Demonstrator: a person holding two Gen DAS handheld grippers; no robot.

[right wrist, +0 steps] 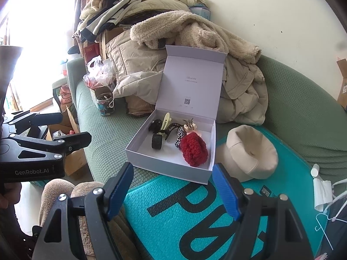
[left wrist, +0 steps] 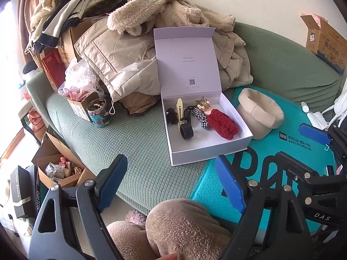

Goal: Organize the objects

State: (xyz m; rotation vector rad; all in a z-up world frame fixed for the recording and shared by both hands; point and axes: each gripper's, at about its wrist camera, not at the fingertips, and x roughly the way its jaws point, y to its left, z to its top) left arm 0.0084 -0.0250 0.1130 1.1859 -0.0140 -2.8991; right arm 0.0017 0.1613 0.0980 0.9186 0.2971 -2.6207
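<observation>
White box [left wrist: 208,145], lid up, on green sofa [left wrist: 138,143]: hair clips, red scrunchie [left wrist: 222,124] inside. Beige hat [left wrist: 260,113] right, coats [left wrist: 121,56] behind. Left claw [left wrist: 171,184], right claw [right wrist: 173,189]: open, empty.

Readable markings

"ULucky" is printed on the inside of the white box's raised lid [right wrist: 190,78], with a QR code below it. "GenRobot.AI" is read on the left gripper [right wrist: 74,140] body. "DAS" is seen on the right gripper [left wrist: 325,143]. Large black letters on the teal mailer [right wrist: 195,216] are only partly seen.
</observation>
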